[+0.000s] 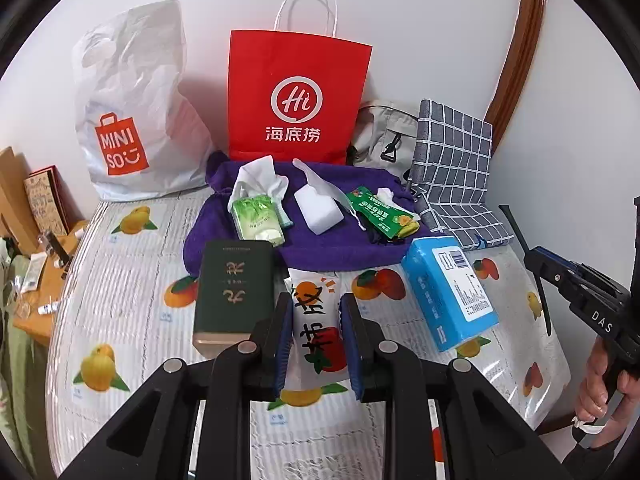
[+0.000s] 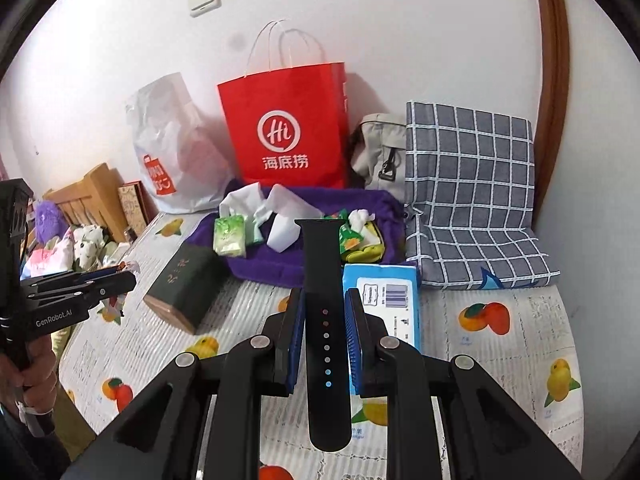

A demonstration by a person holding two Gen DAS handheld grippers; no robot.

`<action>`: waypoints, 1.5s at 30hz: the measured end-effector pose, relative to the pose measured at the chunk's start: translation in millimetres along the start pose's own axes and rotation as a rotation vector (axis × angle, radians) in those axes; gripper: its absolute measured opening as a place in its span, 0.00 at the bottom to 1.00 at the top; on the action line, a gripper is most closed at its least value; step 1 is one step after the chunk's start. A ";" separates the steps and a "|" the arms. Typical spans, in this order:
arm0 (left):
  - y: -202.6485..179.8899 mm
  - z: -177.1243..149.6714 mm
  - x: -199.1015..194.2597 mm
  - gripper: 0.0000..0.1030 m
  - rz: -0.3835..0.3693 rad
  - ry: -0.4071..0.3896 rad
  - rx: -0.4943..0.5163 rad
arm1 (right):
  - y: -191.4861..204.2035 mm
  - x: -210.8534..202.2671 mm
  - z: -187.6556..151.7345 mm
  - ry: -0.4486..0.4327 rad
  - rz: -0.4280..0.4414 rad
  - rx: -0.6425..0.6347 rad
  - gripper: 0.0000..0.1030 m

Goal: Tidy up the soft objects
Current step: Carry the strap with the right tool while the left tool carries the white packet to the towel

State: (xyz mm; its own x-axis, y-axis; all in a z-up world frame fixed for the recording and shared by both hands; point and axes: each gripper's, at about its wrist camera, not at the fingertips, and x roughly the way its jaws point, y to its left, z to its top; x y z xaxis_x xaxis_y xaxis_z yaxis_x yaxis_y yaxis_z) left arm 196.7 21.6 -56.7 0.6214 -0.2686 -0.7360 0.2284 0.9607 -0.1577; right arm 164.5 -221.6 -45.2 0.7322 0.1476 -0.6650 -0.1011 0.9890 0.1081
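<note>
We hold the left gripper (image 1: 314,344) at the bottom centre of the left wrist view, its blue pads clamped on a white tissue pack (image 1: 318,332) printed with orange fruit and bold characters; the pack stands lengthwise between the pads and looks pinched at its middle, so it bulges above and below. In the right wrist view the right gripper (image 2: 325,344) sits at the bottom centre too, closed on a black watch strap (image 2: 325,320) that runs up the frame past the pads and down below them; how firmly the pads bite on the strap's edges we cannot quite tell, since it is thin and dark against the fingers.

Beyond the tools, a dark green box (image 1: 234,296) lies left of centre and a blue tissue pack (image 1: 450,292) right of centre, both on the fruit-print mattress cover (image 1: 120,280). Further up the frame a purple towel (image 1: 340,248) carries smaller soft packets; behind it, against the wall, stand a white plastic bag (image 1: 132,112) at upper left and a red paper bag (image 1: 298,96) at upper centre; a grey checked cushion (image 1: 456,168) leans at the right.

We judge both pieces are in transit towards a resting place among the soft things. To do this well we should keep the squeeze light on the tissue pack so it does not crumple; carry the strap level so its free end does not snag the towel; and set each down flat before letting go.
</note>
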 end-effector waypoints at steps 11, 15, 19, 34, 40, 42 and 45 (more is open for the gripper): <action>11.5 18.7 8.6 0.22 -0.009 0.009 0.050 | 1.3 14.4 4.0 -0.021 -0.043 0.069 0.19; 13.6 23.6 16.8 0.22 -0.011 0.018 0.044 | 2.7 19.0 5.6 -0.016 -0.042 0.077 0.19; 16.7 28.6 25.8 0.22 -0.013 0.022 0.025 | 2.9 24.9 10.5 -0.012 -0.035 0.070 0.19; 23.0 61.5 51.9 0.22 0.011 0.017 -0.020 | -9.0 58.9 47.7 -0.008 -0.014 0.035 0.19; 25.3 73.2 59.8 0.22 0.022 0.008 -0.026 | -14.1 72.4 60.0 -0.011 -0.005 0.028 0.19; 25.5 76.9 63.2 0.22 0.028 0.008 -0.026 | -15.0 76.0 63.2 -0.013 -0.004 0.027 0.19; 26.6 82.5 69.0 0.22 0.033 0.009 -0.028 | -16.4 83.0 68.6 -0.014 0.003 0.025 0.19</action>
State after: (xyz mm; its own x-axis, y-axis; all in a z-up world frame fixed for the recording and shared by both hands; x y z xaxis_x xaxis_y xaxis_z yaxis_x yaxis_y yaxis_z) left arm 307.5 22.9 -57.3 0.6218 -0.2366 -0.7466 0.1867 0.9706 -0.1520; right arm 273.2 -226.4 -51.5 0.7410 0.1503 -0.6545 -0.0864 0.9879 0.1289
